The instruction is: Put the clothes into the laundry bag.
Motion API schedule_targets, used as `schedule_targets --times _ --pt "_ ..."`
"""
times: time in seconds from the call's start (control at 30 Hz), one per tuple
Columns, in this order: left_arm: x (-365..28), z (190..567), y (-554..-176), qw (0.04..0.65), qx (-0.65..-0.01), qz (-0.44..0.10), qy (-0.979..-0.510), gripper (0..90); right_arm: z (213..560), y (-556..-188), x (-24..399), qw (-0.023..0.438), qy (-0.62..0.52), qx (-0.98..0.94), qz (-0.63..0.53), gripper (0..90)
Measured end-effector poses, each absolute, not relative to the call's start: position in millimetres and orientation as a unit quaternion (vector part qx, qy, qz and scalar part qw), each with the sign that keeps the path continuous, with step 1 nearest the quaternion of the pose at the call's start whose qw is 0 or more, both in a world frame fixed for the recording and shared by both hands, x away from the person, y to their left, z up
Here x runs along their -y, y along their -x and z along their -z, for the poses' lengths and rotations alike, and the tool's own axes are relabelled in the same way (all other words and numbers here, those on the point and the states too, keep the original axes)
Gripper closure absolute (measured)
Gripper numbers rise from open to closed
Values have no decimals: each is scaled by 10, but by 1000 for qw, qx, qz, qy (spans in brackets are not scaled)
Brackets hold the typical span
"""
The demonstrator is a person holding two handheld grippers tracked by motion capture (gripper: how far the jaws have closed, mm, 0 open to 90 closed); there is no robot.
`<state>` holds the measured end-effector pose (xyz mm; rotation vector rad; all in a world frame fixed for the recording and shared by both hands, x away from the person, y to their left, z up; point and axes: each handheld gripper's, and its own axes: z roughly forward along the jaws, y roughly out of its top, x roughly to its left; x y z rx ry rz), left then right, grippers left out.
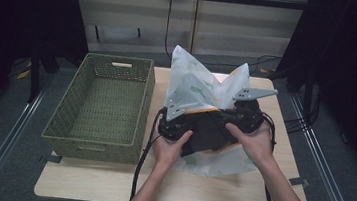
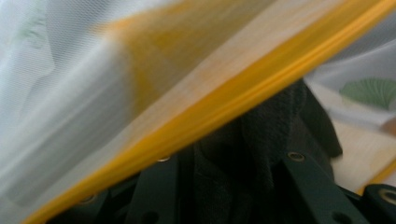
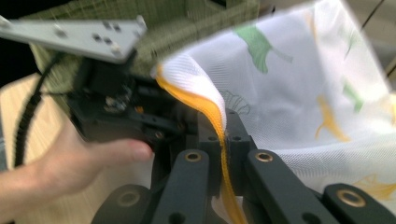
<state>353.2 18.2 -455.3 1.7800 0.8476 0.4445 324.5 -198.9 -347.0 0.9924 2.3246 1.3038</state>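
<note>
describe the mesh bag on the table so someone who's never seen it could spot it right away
On the wooden table, just right of the green woven basket, stands the mesh bag. It is white with green and yellow prints and a yellow rim, held up between two grippers.

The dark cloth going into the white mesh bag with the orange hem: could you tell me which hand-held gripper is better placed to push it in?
Left: it holds the dark cloth; the right is pinching the bag's hem.

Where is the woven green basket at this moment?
In the high view, the woven green basket sits on the table's left side, left of the left gripper.
</note>
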Motion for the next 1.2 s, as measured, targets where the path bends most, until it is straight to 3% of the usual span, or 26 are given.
schedule_targets --times 0.53,0.8,0.9,1.07,1.2 --pt "-57 5025 -3581 465 -329 -205 -796 631 4102 -3248 2012 111 -352 -849 -377 892" --pt "-112 4967 -3493 454 -331 -197 -803 324 4169 -3279 2023 109 -354 -850 -374 891" --pt "-207 4829 -3332 472 -322 -212 -793 265 4157 -3289 2044 110 -353 -849 -378 891" --pt "-306 4761 -3149 478 -335 -207 -785 244 4135 -3290 2061 113 -355 -846 -381 891" --pt "-399 4726 -2974 500 -325 -191 -780 332 4122 -3291 2071 113 -353 -845 -385 890"
